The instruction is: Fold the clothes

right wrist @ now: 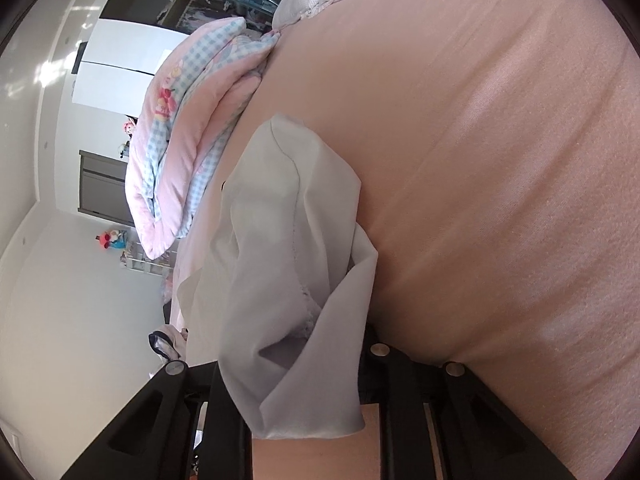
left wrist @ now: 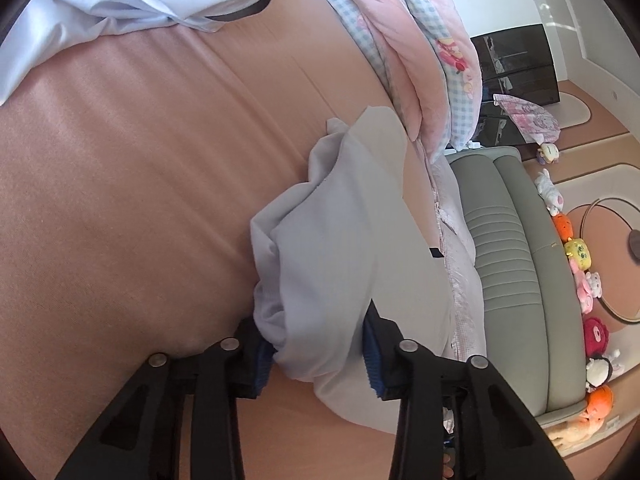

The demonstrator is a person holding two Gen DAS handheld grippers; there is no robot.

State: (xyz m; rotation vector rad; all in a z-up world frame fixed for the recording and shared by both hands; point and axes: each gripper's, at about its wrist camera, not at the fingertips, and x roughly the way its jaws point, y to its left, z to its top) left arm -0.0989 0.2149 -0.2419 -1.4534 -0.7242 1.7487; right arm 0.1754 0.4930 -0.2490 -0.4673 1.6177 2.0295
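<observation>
Two grippers, our left gripper (left wrist: 318, 360) and right gripper (right wrist: 304, 364), each pinch the pale grey cloth (left wrist: 352, 248) between their fingers over the pink bed (left wrist: 120, 200).

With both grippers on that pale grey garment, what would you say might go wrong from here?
1. The left gripper pinches a bunched wad of the pale grey garment, so several layers may lift together and the fold could come out crooked.
2. The right gripper's pads are hidden under draped cloth; its hold may be shallow and slip.
3. The garment lies close to the folded pink-and-blue checked quilt on the pink bedsheet, which might snag.
</observation>
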